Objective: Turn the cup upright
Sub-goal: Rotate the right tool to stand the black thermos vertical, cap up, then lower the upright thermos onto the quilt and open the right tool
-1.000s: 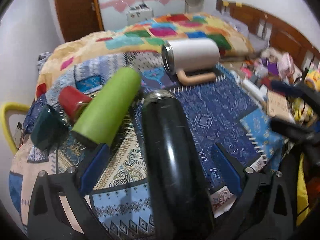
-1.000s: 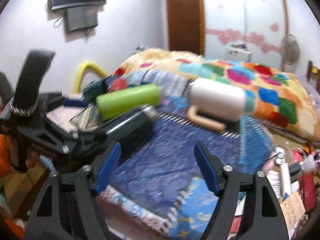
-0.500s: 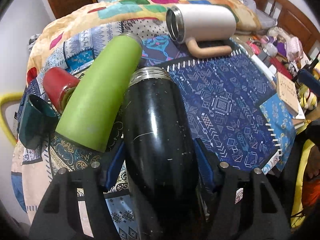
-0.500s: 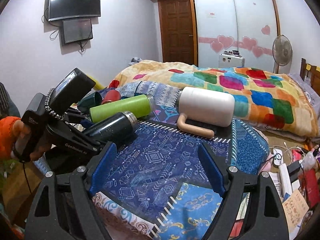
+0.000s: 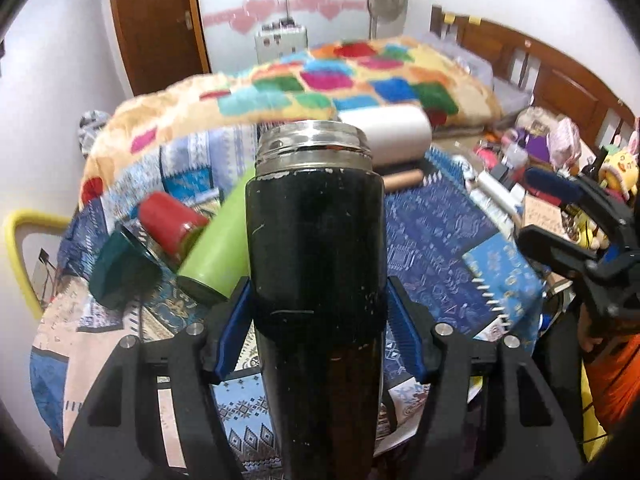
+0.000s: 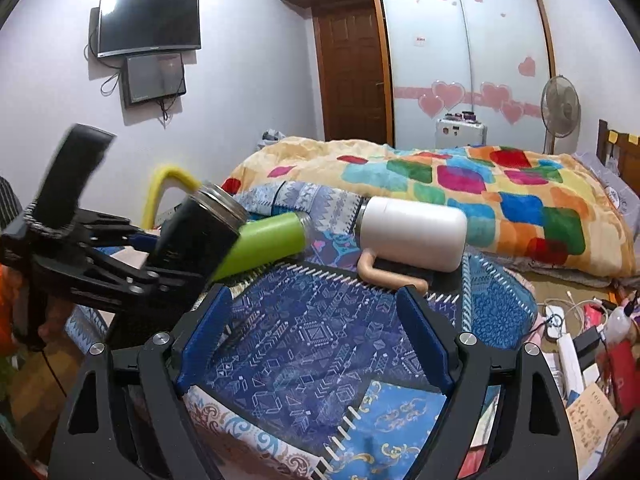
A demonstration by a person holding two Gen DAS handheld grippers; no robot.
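My left gripper (image 5: 318,300) is clamped on the black flask (image 5: 316,264); both blue fingers (image 5: 234,320) press against its sides. In the right wrist view the flask (image 6: 200,236) is lifted off the patterned cloth (image 6: 320,332) and tilted, with its steel mouth (image 6: 224,200) pointing up and to the right. I cannot see its bottom end in either view.

My right gripper (image 6: 316,336) holds nothing; its fingers (image 6: 208,336) are wide apart over the blue cloth.

On the surface, the green bottle (image 6: 268,240) lies on its side just behind the flask. The white mug (image 6: 412,236) with a tan handle (image 6: 384,276) also lies on its side, near the colourful blanket (image 6: 480,196). In the left wrist view, a red cup (image 5: 172,220) and a dark green cup (image 5: 124,272) lie on their sides, left of the green bottle (image 5: 224,248).
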